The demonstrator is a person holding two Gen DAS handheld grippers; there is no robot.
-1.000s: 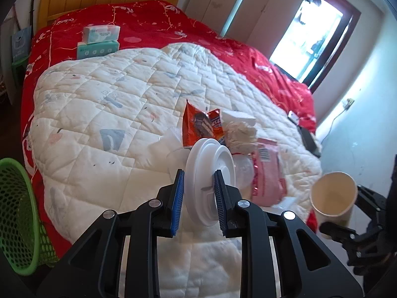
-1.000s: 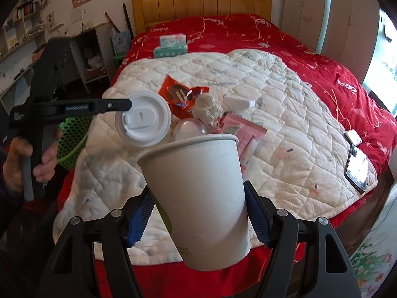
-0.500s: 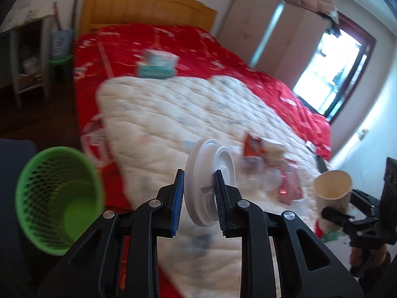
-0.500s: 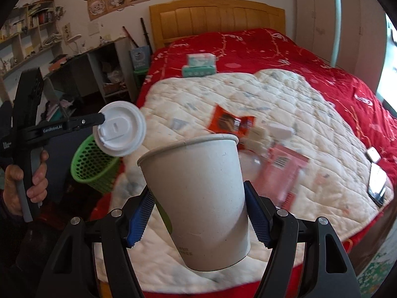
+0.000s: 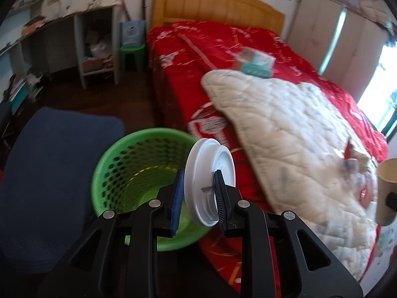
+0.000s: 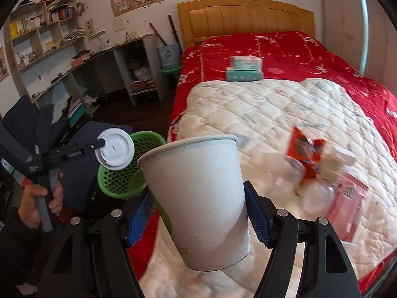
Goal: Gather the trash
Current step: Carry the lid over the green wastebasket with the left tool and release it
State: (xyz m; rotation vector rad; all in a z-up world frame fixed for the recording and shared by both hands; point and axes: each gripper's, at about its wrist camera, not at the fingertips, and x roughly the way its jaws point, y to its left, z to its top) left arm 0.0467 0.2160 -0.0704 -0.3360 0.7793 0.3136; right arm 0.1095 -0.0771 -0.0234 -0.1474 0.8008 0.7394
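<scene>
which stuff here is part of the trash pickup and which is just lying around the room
Part of the job:
white cup lid, in the left gripper
paper cup, in the right gripper
green basket
orange snack wrapper
pink packet

Just lying about:
tissue packs
blue chair

- Bed with red cover, the landmark.
- Wooden headboard at its head.
- White quilt spread over the bed's middle.
- Two stacked tissue packs on the bed, just beyond the quilt.
- Green stool beside the bed's head.
- Bookshelf well left of the bed.
- Blue chair near the bed's side.
</scene>
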